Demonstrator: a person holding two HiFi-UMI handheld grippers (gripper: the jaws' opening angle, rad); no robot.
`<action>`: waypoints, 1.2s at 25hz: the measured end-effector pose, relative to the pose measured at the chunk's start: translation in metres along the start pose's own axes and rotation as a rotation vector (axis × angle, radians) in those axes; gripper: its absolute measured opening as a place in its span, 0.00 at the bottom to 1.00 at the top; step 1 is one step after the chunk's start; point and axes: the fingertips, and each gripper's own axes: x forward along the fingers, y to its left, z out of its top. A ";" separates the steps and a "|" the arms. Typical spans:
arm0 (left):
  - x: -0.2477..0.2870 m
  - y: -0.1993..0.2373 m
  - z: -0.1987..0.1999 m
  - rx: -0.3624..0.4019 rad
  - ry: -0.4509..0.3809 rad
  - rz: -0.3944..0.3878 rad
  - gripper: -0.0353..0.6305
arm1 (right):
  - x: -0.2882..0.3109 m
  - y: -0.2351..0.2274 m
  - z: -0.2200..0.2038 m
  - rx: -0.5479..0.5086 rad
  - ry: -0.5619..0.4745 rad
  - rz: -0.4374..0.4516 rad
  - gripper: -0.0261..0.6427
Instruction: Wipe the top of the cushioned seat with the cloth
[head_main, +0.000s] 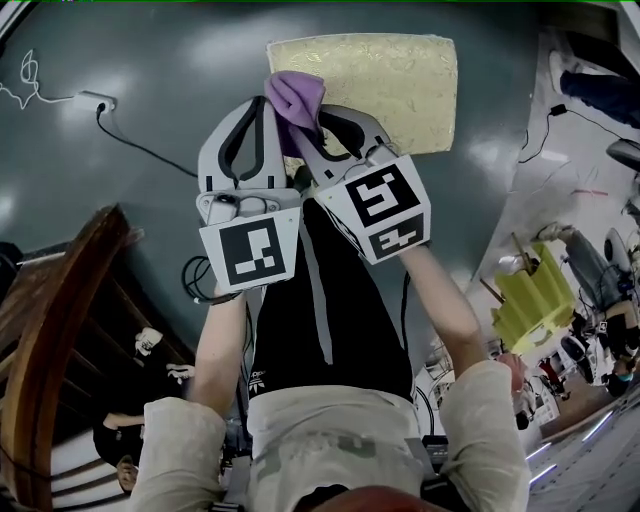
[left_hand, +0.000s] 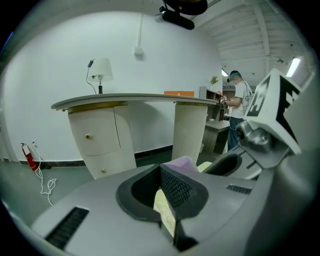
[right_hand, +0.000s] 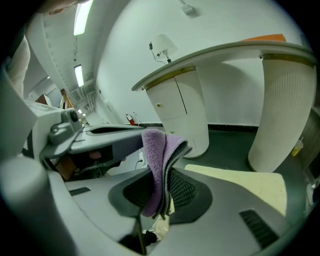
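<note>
Right tongs (right_hand: 167, 175) pinch the purple cloth (right_hand: 154, 160) just short of the cushioned seat (head_main: 390, 80), ready to wipe; left tongs (head_main: 262, 110) rest pressed together, empty, alongside.

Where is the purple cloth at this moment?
The purple cloth is clamped in the jaws of the right tool; in the head view it sits over the near left corner of the yellow cushioned seat, close beside the left tool.

Nothing here reads as a word or number to me. The left marker cube (head_main: 250, 253) and the right marker cube (head_main: 385, 210) carry only black-and-white square patterns — no letters. A small white logo (head_main: 258, 379) on my black trousers is too small to read.
</note>
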 end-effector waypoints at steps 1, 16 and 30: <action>0.000 0.002 -0.002 0.001 0.003 0.002 0.06 | 0.009 0.002 -0.008 0.005 0.005 0.013 0.17; 0.003 0.019 -0.025 0.005 0.038 0.016 0.06 | 0.099 -0.022 -0.091 0.015 0.237 -0.034 0.17; 0.013 0.007 -0.014 0.009 0.032 -0.006 0.06 | 0.080 -0.046 -0.092 0.000 0.256 -0.043 0.17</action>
